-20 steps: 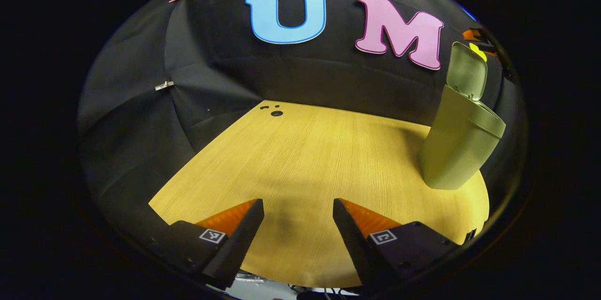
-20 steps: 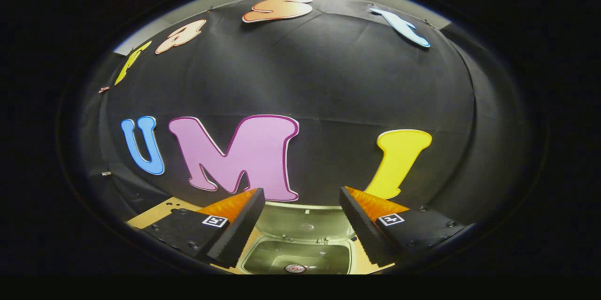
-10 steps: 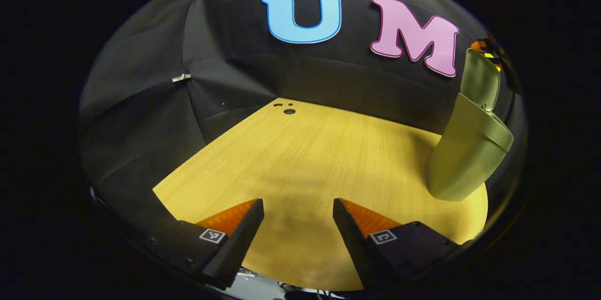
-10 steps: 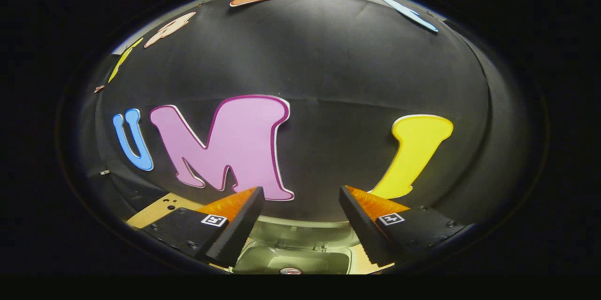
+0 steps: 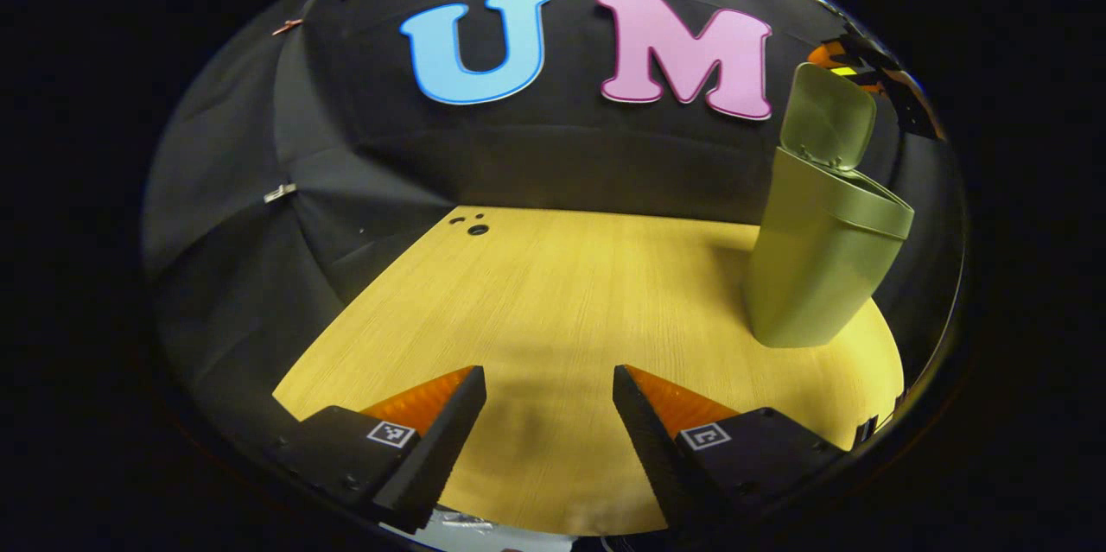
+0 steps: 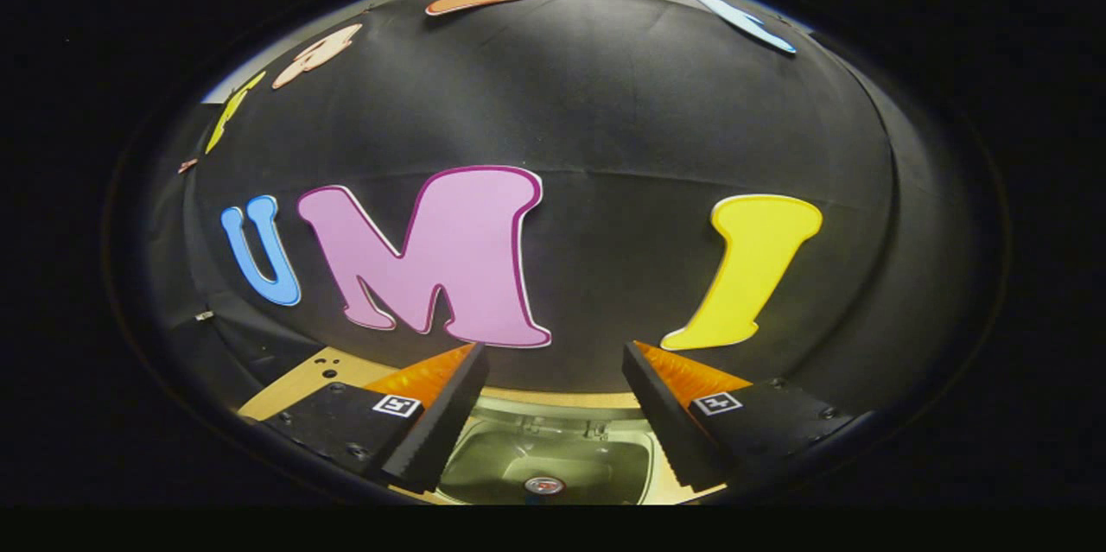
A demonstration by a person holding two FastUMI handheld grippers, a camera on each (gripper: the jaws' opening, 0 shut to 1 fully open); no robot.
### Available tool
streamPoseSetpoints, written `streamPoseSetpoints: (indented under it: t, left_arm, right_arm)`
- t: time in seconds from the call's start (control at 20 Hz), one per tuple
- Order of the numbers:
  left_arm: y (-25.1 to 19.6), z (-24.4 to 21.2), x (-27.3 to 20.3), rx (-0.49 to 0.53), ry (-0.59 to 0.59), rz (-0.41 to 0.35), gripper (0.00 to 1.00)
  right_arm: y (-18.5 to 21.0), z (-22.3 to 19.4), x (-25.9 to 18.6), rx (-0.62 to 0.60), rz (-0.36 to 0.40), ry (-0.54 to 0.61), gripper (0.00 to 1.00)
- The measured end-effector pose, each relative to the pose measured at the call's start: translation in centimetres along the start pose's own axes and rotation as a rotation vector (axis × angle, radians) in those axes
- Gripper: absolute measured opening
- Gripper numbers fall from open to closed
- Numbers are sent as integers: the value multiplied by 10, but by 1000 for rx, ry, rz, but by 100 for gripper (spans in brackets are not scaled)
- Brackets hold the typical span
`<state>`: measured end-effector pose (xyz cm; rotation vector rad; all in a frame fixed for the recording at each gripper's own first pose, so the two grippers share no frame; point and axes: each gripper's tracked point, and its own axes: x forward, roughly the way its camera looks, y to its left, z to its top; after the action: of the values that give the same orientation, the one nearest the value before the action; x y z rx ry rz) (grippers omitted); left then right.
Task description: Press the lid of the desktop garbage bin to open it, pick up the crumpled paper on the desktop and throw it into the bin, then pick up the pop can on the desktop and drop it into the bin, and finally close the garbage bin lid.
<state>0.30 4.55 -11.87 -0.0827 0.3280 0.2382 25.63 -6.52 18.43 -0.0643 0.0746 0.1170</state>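
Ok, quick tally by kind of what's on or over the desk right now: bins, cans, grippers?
Garbage bin, lid up: 1
Pop can, top showing inside the bin: 1
Grippers, left gripper and right gripper, both open over the desk: 2
Total: 4

The olive-green plastic bin (image 5: pixel 816 267), standing near the right edge of the light wood-grain tabletop (image 5: pixel 562 301), has a smooth body with a soft satin sheen, and its raised plastic lid (image 5: pixel 828 116) has the same finish. The tabletop looks smooth and matt, with fine straight grain lines running along it. In the right gripper view the bin's inner walls (image 6: pixel 484 461) look smooth and faintly glossy, and the round metal top of a pop can (image 6: pixel 544 485) inside catches the light.
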Motion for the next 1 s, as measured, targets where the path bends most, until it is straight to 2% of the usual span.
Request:
streamPoseSetpoints:
  t: [0.2, 0.5, 0.7, 0.85, 1.0]
  left_arm:
    - [-15, 14, 2, 26, -35, -95, 93]
    - [-13, 0, -2, 93, -57, -168, 93]
    - [-7, -15, -3, 58, -29, -189, 93]
    - [-1, -9, -4, 35, -37, -192, 93]
    - [5, -9, -4, 54, -46, -186, 93]
  right_arm:
    - [3, -24, -28, 7, -36, 16, 98]
    - [7, -71, -61, 20, -88, 52, 98]
    - [8, -104, -77, -17, -116, 79, 98]
    - [11, -130, -85, 14, -132, 116, 98]
    - [15, -156, -89, 33, -137, 157, 98]
